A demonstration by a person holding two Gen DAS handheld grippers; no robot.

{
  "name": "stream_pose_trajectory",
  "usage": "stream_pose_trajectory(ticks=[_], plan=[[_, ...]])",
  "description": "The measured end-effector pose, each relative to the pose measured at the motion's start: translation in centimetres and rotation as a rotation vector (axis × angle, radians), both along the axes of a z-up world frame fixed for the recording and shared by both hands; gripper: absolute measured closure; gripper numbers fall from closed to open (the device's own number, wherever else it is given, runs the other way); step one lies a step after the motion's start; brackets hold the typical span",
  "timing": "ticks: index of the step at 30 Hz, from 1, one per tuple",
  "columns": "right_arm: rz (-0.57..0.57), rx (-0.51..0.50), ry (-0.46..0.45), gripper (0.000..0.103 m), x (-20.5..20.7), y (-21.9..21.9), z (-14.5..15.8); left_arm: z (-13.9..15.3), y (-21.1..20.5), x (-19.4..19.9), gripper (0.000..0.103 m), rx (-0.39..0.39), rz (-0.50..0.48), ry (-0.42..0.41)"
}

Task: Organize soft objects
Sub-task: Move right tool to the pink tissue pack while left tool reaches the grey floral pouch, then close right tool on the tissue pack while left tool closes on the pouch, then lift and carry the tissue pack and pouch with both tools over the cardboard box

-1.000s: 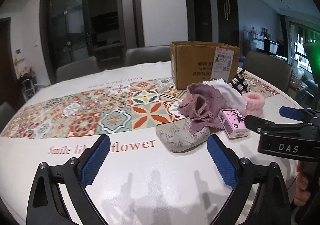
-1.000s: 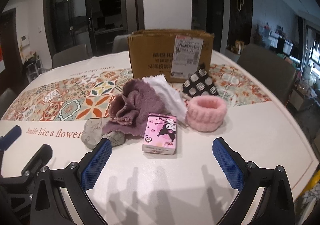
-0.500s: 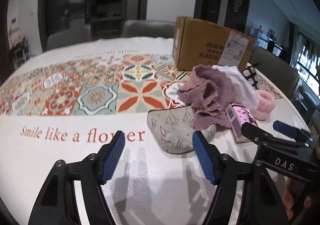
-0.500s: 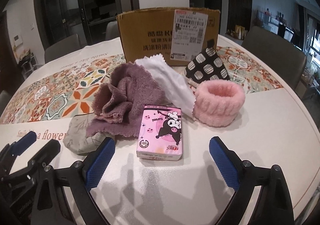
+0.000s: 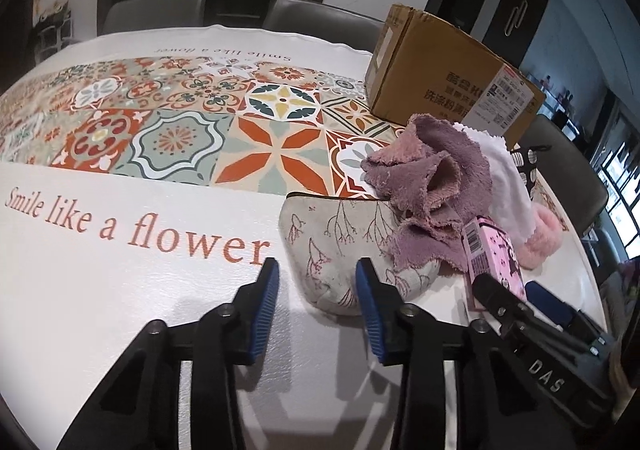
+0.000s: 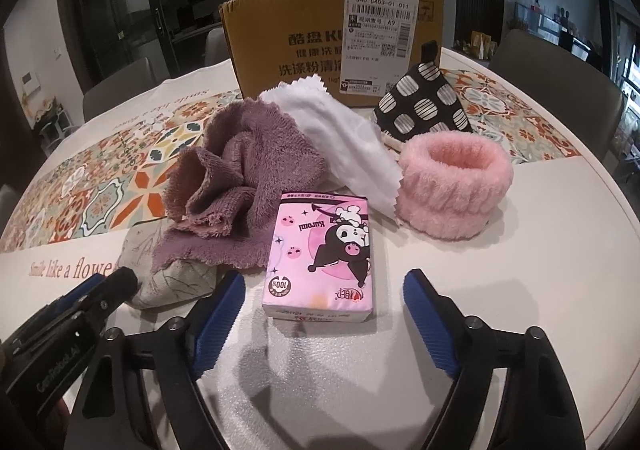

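- The left gripper (image 5: 316,292) had just been closing, its jaws narrowed, gripping nothing, the grey pouch (image 5: 340,246) just ahead.
- That pouch lay half under the purple towel (image 6: 244,170).
- The right gripper (image 6: 320,306) was also closing yet wide, empty, facing the pink tissue pack (image 6: 320,254) right of the towel.

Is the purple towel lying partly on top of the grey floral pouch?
Yes, in the right wrist view the purple towel drapes its frayed lower edge over the top of the grey floral pouch, covering part of it.
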State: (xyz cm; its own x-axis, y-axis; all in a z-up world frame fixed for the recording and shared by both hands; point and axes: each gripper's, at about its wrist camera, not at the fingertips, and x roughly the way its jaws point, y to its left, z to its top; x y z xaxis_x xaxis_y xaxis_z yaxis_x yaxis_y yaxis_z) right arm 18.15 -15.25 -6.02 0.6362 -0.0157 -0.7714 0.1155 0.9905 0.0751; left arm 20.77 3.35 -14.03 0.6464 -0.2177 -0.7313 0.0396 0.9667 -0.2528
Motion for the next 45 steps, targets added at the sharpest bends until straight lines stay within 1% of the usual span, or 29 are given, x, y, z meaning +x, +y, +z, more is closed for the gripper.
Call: stream_pose_trajectory(ticks=[3,4,8,10,15,19,21,31,36,45], plan=[[-0.001,-0.002,0.012,0.029,0.2,0.0,-0.3,-0.2,-0.2,0.3,0.075,-0.013,0.007,0.009],[-0.003,0.0,0.015,0.032,0.3,0.0,-0.5,-0.2,-0.3,0.3,0.075,-0.013,0.012,0.009],[-0.006,0.009,0.026,0.04,0.4,-0.3,-0.8,-0.1,-0.6,0.3,0.083,0.002,0.006,0.0],[-0.002,0.013,0.03,0.049,0.4,-0.5,-0.9,0.0,-0.7,0.2,0.085,0.017,0.001,-0.008],[0.002,0.011,0.032,0.049,0.1,-0.7,-0.8,0.9,-1.0,-0.7,0.087,0.054,-0.002,-0.053],[-0.006,0.015,0.016,0.049,-0.5,-1.1,-0.2,2.6,-1.9,-1.9,0.088,0.141,-0.002,-0.153],[-0.012,0.012,0.005,0.049,-0.8,-1.3,0.3,3.4,-2.2,-2.6,0.088,0.17,-0.005,-0.193],[-0.012,0.017,-0.057,0.049,-3.1,-1.8,2.8,6.9,-2.9,-5.2,0.089,0.239,-0.005,-0.341],[-0.001,0.015,-0.1,0.049,-4.1,-1.9,4.3,8.6,-3.5,-6.5,0.089,0.256,-0.003,-0.395],[0.007,0.017,-0.195,0.049,-5.4,-2.7,8.1,11.7,-4.5,-7.5,0.089,0.233,-0.012,-0.44]])
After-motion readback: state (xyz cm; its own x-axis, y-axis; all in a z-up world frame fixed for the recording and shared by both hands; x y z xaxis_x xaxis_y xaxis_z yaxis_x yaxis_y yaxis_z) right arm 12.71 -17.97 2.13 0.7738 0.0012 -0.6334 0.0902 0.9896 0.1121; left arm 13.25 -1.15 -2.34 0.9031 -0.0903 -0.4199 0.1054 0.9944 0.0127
